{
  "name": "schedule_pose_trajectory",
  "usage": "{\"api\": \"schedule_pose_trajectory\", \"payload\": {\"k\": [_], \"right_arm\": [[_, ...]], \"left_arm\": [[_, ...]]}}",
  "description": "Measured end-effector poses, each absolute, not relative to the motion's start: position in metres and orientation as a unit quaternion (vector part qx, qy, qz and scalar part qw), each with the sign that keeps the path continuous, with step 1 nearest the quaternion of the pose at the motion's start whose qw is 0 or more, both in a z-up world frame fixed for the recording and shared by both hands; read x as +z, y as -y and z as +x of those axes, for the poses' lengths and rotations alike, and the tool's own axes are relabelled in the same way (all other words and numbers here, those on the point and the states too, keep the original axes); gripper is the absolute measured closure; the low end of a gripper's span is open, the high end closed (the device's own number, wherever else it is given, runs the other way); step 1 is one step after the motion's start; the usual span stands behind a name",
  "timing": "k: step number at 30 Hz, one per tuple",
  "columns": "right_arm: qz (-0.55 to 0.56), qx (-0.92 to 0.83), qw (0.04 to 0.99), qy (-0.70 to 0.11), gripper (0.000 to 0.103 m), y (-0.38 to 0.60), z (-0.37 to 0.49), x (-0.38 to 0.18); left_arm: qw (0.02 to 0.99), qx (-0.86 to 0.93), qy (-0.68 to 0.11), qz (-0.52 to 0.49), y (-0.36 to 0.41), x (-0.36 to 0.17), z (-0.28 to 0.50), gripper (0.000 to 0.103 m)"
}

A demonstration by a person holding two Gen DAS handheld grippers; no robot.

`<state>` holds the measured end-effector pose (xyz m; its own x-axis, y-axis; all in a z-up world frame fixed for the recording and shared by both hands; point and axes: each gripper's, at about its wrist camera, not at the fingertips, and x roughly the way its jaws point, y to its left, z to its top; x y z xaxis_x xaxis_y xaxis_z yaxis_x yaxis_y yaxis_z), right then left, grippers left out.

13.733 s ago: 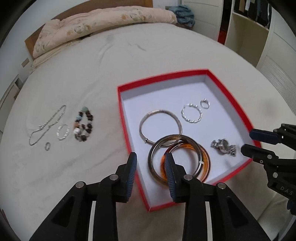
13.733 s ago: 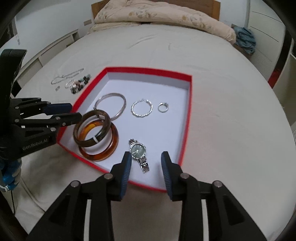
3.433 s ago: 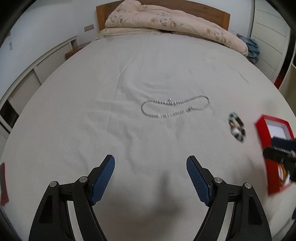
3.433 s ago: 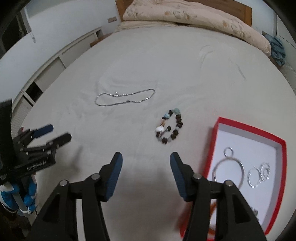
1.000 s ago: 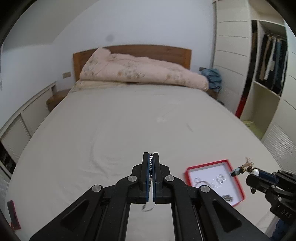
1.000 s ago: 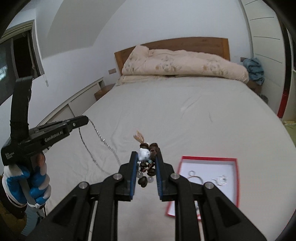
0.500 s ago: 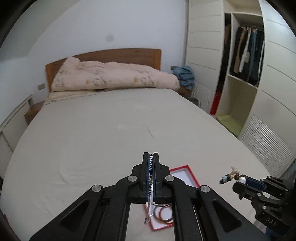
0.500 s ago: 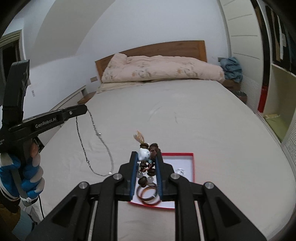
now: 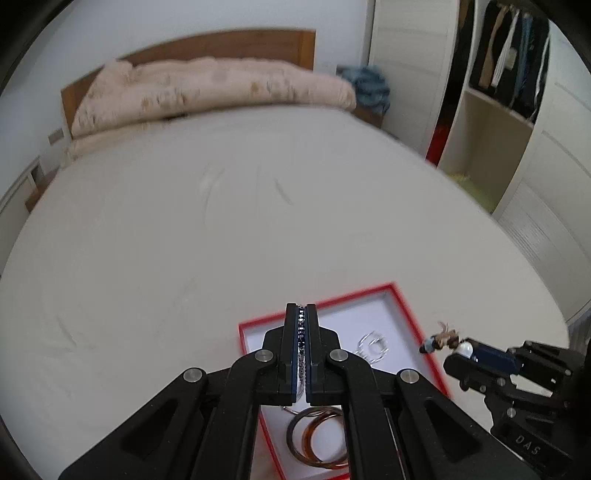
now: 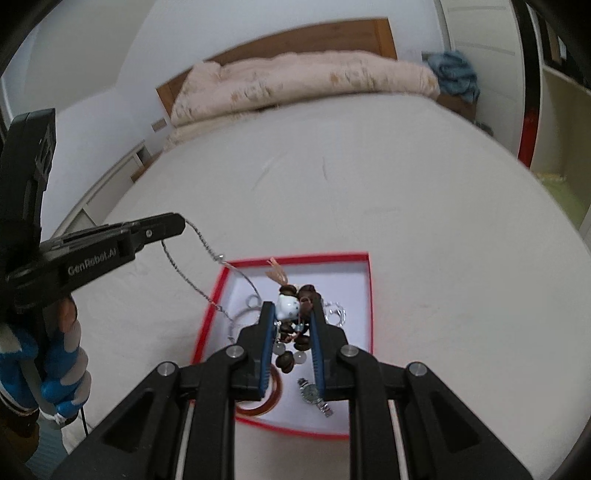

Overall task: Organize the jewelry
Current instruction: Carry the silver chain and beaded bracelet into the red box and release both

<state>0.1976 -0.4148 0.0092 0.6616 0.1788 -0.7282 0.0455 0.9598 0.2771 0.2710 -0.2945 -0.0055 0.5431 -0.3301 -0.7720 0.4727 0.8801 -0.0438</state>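
1. In the right wrist view, the right gripper (image 10: 291, 325) fills the lower middle of the frame, its fingers drawn narrow and pinching a beaded bracelet (image 10: 293, 314) of dark brown beads with one white bead and a small tassel on top.
2. Directly behind it, in the centre of the frame, lies the red-rimmed box (image 10: 364, 302) with a white floor, resting on the bed (image 10: 424, 206). Inside are amber bangles (image 10: 269, 402) at its near left corner, a wristwatch (image 10: 314, 397) beside them, and silver rings (image 10: 336, 314) further back.
3. At the left of the frame, the left gripper (image 10: 177, 223) is pressed together on a silver chain necklace (image 10: 195, 280), which hangs in a loop down to the box's left edge. A gloved hand (image 10: 55, 369) grips its handle at lower left.
4. In the left wrist view, the chain shows between the closed fingers at lower centre, above the box.
5. Farthest back, a folded quilt (image 10: 303, 81) lies against a wooden headboard (image 10: 332, 35) at the top of the frame.
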Motion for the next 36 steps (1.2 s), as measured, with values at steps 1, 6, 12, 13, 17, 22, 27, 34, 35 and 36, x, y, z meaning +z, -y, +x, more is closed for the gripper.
{"api": "schedule_pose_trajectory", "payload": {"k": [1,6,12,13,17,22,27,34,35,36], "right_arm": [[0.139,0.038,0.898,-0.416,0.086,0.414,0.2,0.0],[0.142,0.041,0.882,-0.448,0.086,0.412,0.218,-0.041],[0.128,0.032,0.869,-0.476,0.086,0.41,0.225,-0.072],[0.126,0.029,0.868,-0.48,0.086,0.41,0.225,-0.076],[0.116,0.017,0.862,-0.492,0.086,0.415,0.223,-0.084],[0.104,0.022,0.858,-0.502,0.085,0.417,0.219,-0.089],[0.09,0.031,0.855,-0.51,0.085,0.413,0.213,-0.091],[0.083,0.027,0.851,-0.518,0.083,0.41,0.208,-0.091],[0.082,0.026,0.851,-0.519,0.082,0.41,0.207,-0.09],[0.081,0.025,0.851,-0.519,0.077,0.41,0.206,-0.088]], "left_arm": [[0.87,-0.229,-0.428,0.088,0.297,-0.017,0.275,0.101],[0.851,-0.23,-0.463,0.09,0.308,-0.062,0.283,0.101],[0.825,-0.255,-0.498,0.083,0.316,-0.103,0.266,0.101],[0.821,-0.261,-0.501,0.083,0.32,-0.107,0.263,0.101],[0.802,-0.287,-0.515,0.09,0.334,-0.124,0.247,0.101],[0.803,-0.27,-0.526,0.073,0.327,-0.131,0.253,0.1],[0.807,-0.257,-0.527,0.07,0.318,-0.129,0.254,0.093],[0.812,-0.252,-0.522,0.069,0.308,-0.118,0.243,0.067],[0.814,-0.251,-0.52,0.068,0.307,-0.116,0.241,0.065],[0.815,-0.251,-0.518,0.067,0.306,-0.114,0.239,0.065]]}}
